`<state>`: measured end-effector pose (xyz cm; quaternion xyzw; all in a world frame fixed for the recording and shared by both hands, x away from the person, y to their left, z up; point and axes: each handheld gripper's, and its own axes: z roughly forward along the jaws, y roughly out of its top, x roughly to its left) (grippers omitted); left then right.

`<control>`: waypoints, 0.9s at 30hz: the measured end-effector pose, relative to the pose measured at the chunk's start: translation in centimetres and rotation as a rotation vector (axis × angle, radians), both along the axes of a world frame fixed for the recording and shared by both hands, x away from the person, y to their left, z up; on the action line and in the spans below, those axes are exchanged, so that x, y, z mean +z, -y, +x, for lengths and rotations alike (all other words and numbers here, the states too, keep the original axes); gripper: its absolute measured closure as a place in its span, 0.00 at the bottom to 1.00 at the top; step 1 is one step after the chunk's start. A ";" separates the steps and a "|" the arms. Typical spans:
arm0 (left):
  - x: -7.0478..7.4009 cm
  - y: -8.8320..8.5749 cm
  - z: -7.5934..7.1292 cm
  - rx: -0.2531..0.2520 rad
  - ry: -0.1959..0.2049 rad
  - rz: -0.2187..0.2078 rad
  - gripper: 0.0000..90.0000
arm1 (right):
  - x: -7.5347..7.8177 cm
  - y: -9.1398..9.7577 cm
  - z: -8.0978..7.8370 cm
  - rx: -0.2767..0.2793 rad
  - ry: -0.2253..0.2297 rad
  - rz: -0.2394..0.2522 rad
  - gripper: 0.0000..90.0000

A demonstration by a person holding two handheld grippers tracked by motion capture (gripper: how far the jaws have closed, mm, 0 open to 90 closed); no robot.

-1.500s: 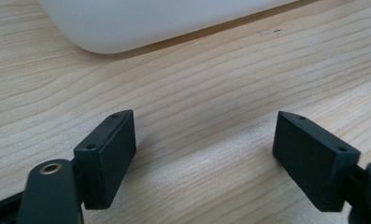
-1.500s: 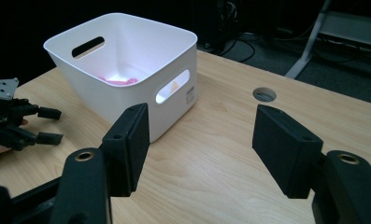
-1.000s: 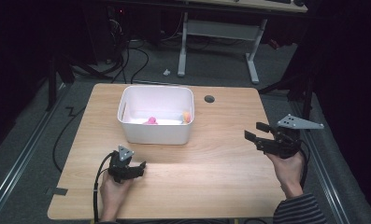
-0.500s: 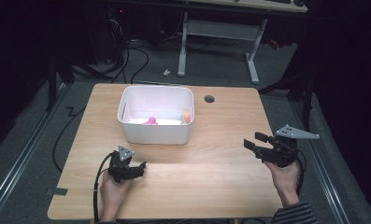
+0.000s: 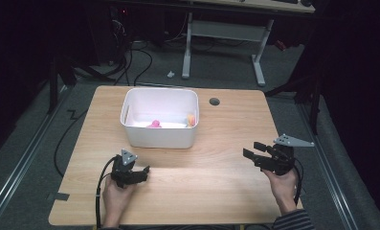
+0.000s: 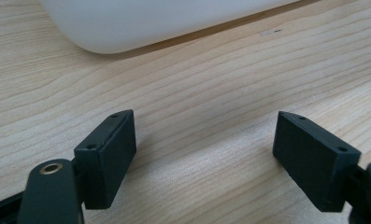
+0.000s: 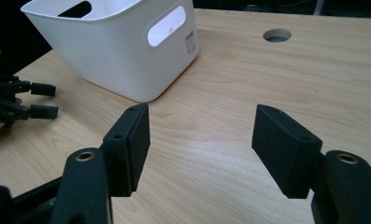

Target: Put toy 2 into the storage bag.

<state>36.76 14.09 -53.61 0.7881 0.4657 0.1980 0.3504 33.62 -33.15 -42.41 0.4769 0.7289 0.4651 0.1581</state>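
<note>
Both my claws gape empty over a wooden desk [image 5: 216, 143] in a dark room.
My right claw [image 7: 202, 140] view catches the white bin's [image 7: 127, 60] handle slot; my left claw [image 6: 204, 149] view sees its base.

The white plastic bin [image 5: 159, 137] nearest my tools stands upright on the table [image 5: 216, 191], towards its far side and a little to my left. It has rounded corners, a slotted handle cut into each end and a small label. Inside lie a pink thing [image 5: 154, 124] and what may be an orange one [image 5: 191, 118].
</note>
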 end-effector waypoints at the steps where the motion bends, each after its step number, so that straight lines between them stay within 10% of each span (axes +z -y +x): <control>1: 0.0 0.0 0.0 0.000 0.000 0.000 0.24 | 0.0 0.0 0.0 0.000 0.000 0.000 0.41; 27: 0.0 0.0 0.0 -0.001 0.000 0.001 0.24 | -6.5 -1.4 1.9 -0.027 -0.135 -0.002 0.41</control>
